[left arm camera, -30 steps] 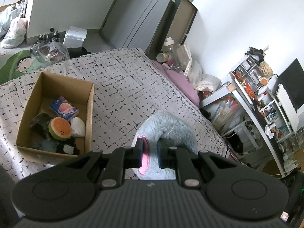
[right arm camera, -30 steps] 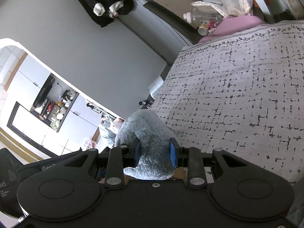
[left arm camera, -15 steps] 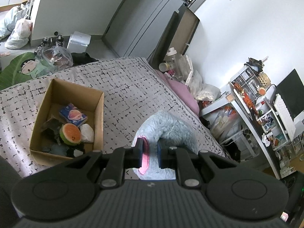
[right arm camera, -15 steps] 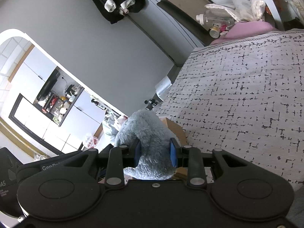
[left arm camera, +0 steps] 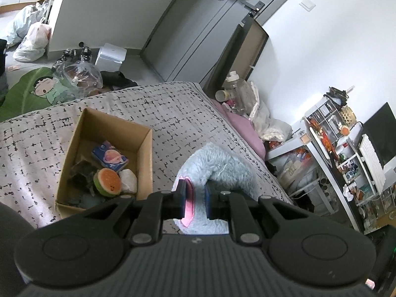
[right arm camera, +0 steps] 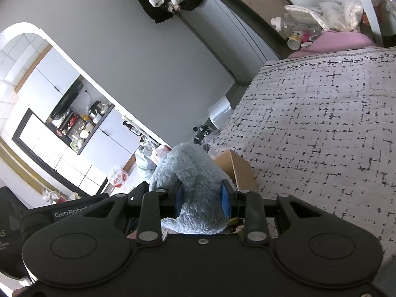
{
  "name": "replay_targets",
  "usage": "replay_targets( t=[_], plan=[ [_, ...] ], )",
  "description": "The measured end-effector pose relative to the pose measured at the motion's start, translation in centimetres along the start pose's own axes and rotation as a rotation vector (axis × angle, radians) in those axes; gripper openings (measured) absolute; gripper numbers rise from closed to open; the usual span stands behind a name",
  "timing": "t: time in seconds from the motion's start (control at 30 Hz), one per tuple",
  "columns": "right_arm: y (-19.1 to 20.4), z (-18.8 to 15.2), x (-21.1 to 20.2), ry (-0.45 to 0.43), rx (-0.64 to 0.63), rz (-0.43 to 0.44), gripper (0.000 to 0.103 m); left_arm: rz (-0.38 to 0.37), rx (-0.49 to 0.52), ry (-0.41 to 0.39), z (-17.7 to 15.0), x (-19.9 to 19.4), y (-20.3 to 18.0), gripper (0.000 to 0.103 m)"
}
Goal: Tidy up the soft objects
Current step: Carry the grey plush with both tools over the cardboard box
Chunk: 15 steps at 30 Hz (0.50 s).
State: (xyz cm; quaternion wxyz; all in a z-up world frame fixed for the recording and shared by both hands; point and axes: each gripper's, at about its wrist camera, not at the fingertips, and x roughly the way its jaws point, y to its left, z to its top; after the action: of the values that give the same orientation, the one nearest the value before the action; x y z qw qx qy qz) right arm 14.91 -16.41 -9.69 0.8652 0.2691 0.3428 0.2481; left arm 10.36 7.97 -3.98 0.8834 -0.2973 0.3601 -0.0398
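Carrying the fluffy pale-blue plush toy (left arm camera: pixel 222 165) above the patterned grey bedspread (left arm camera: pixel 173 113), just right of the open brown cardboard box (left arm camera: pixel 144 148), the left gripper (left arm camera: pixel 195 199) pinches its pink-lined edge while the right gripper (right arm camera: pixel 201 199) clamps its body. Uneven pulling could slip that thin edge free.

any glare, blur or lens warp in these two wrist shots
Left wrist view: strong fisheye bowing of the door and walls, black corners, the cardboard box sharp, soft even daylight. Right wrist view: same warp, the bright arched opening nearly washed out, the blue plush toy in focus.
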Motion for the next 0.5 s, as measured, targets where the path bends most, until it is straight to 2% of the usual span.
replay_targets(
  t=[0.5],
  plan=[
    [0.6, -0.1, 4.2, 0.043, -0.004, -0.018, 0.03, 0.012, -0.061, 0.018, 1.8, 2.1, 3.7, 0.014]
  ],
)
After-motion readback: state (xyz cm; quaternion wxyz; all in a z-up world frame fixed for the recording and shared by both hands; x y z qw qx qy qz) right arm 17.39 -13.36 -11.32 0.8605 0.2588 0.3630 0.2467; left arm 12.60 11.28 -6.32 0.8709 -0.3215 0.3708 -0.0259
